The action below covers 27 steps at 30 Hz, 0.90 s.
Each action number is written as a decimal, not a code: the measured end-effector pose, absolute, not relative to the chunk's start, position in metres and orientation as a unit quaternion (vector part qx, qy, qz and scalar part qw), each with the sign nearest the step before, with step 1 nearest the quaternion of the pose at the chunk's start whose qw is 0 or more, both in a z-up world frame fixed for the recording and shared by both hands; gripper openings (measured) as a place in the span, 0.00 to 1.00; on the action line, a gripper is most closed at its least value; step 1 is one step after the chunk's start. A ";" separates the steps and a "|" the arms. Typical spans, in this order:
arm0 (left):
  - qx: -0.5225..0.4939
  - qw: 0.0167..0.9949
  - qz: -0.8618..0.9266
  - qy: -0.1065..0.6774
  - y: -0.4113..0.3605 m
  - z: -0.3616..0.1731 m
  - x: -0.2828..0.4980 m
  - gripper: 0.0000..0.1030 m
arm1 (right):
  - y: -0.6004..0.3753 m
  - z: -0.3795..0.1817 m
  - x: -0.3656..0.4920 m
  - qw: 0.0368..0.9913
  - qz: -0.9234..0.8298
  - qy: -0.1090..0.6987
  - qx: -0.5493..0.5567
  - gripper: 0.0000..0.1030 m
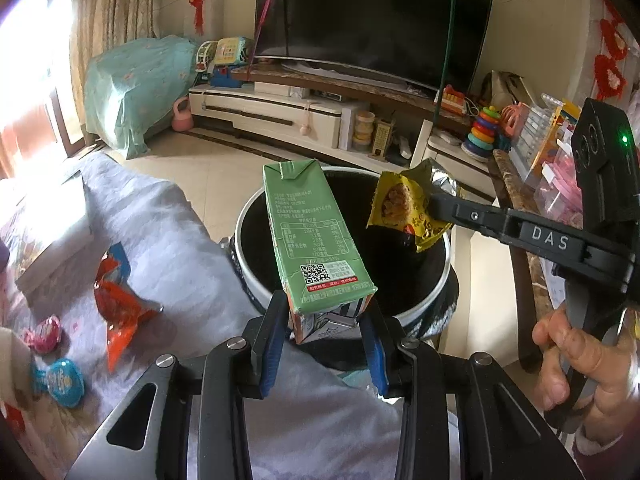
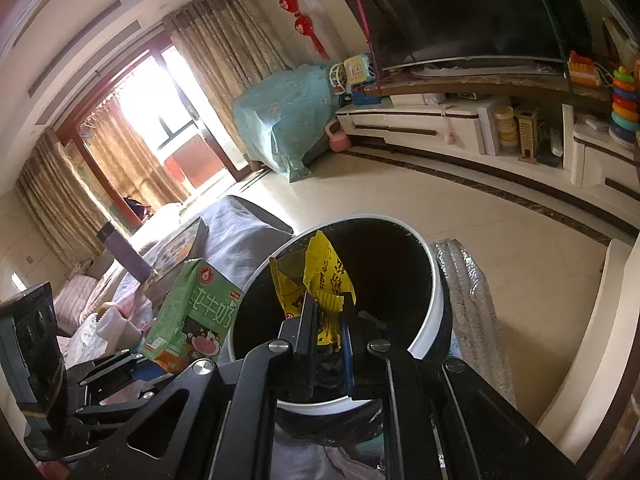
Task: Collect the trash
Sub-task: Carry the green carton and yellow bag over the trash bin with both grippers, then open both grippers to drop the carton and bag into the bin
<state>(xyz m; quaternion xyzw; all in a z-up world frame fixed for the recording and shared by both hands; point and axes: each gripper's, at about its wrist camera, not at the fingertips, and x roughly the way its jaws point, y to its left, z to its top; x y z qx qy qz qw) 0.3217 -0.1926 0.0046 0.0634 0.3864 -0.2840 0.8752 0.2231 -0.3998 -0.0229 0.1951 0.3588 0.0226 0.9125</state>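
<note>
My left gripper is shut on a green milk carton, holding it by its lower end, upright and tilted over the near rim of the round trash bin. My right gripper is shut on a crumpled yellow snack wrapper held above the bin's dark opening. In the left wrist view the wrapper and the right gripper come in from the right, with a hand on the handle. The carton shows left of the bin in the right wrist view.
On the grey cloth to the left lie an orange-red wrapper, a pink round packet and a blue round packet. A TV cabinet and toys stand behind. A foil sheet lies right of the bin.
</note>
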 end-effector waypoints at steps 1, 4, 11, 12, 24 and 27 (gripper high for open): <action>0.066 0.875 -0.285 0.387 -0.194 0.004 0.324 0.33 | -0.400 -0.023 0.224 0.912 0.022 0.359 0.195 0.09; 0.069 0.874 -0.284 0.387 -0.201 0.003 0.329 0.33 | -0.403 -0.025 0.227 0.912 0.019 0.361 0.193 0.09; 0.071 0.871 -0.285 0.393 -0.210 -0.001 0.340 0.33 | -0.406 -0.027 0.237 0.910 0.013 0.369 0.189 0.09; 0.072 0.870 -0.285 0.395 -0.211 -0.002 0.342 0.33 | -0.407 -0.028 0.239 0.910 0.013 0.370 0.188 0.09; 0.073 0.862 -0.284 0.412 -0.226 -0.009 0.361 0.33 | -0.409 -0.030 0.250 0.907 0.007 0.380 0.179 0.10; 0.073 0.860 -0.284 0.418 -0.229 -0.011 0.365 0.34 | -0.409 -0.031 0.252 0.906 0.004 0.383 0.181 0.14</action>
